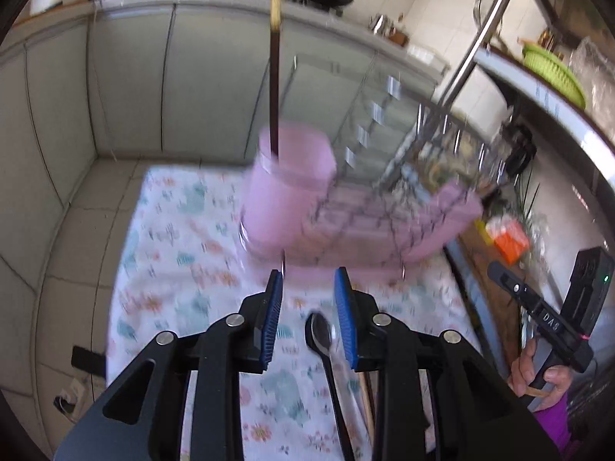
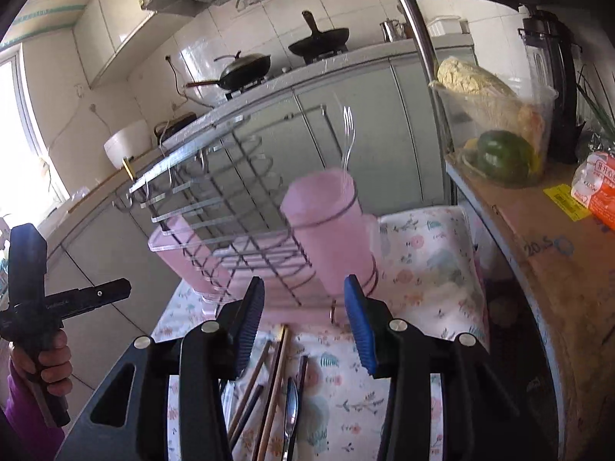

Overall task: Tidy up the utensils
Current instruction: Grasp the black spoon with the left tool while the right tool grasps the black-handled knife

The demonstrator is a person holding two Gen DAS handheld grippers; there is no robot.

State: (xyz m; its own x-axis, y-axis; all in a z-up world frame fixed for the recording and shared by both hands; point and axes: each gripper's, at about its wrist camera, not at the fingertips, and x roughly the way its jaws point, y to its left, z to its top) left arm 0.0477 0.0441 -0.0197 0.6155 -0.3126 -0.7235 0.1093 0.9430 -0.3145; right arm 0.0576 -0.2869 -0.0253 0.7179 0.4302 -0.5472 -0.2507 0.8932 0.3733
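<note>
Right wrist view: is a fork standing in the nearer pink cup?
Yes, a clear fork stands upright in the pink cup, its tines pointing upward.

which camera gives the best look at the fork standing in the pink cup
The right wrist view. There the fork stands tines up in the near pink cup, pale against the cabinet doors, though a little blurred. In the left wrist view I cannot make the fork out; the rack's far end is smeared by blur.

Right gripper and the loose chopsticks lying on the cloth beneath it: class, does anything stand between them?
Nothing visible does. The right gripper hangs open and empty above the cloth, and the chopsticks lie uncovered just below its fingers, beside a spoon. The rack stands further ahead.
</note>
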